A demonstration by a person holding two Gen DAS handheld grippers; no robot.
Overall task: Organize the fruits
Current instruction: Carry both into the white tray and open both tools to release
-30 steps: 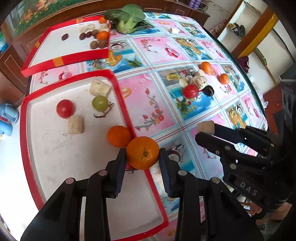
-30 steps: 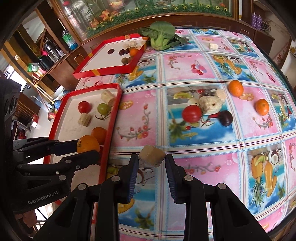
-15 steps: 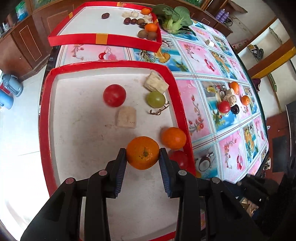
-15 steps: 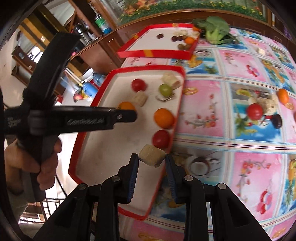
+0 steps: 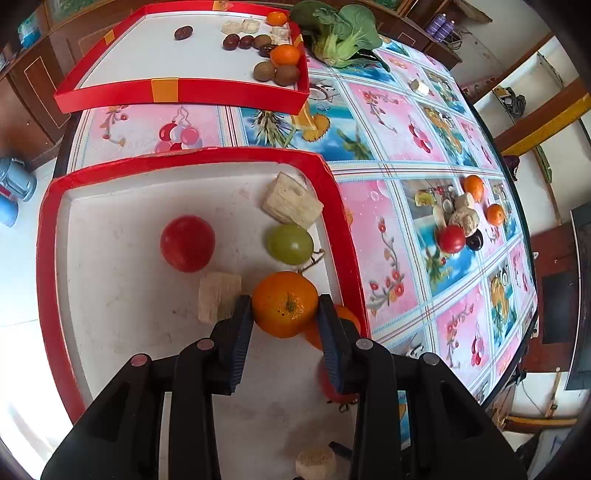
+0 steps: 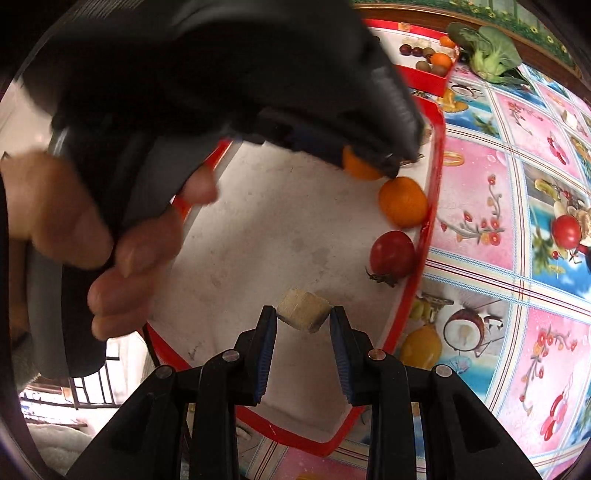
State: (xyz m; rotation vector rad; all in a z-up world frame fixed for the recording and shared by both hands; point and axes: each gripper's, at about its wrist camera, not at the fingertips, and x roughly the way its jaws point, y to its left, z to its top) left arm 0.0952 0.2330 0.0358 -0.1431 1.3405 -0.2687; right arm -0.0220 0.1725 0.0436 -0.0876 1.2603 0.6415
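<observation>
Over the near red tray (image 5: 51, 258), the left gripper (image 5: 284, 310) has its jaws closed on an orange (image 5: 285, 303), both blue pads pressing its sides, and the fruit hangs above the tray's white floor near the right rim. Just behind the held orange and partly hidden by the right finger lies a second orange (image 5: 347, 317), and nearer the camera a red tomato (image 5: 332, 387) peeks out beside that finger. A pale cube (image 5: 218, 296) sits just left of the gripper, with a red fruit (image 5: 187, 243) farther off to the left, a green fruit (image 5: 290, 243) beyond the orange, and a larger pale chunk (image 5: 291, 201) farther still by the rim. The right gripper (image 6: 303, 321) is closed narrowly on a small tan cube (image 6: 303, 309), held above the near part of the same tray. In the right wrist view the person's hand (image 6: 74, 221) grips the left tool's handle at the left. A far red tray (image 5: 177, 90) holds kiwis, dark fruits and small oranges, with a leafy green vegetable (image 5: 340, 33) to its right. More fruit (image 5: 461, 221) lies clustered on the patterned tablecloth (image 5: 388, 240), well to the right.
</observation>
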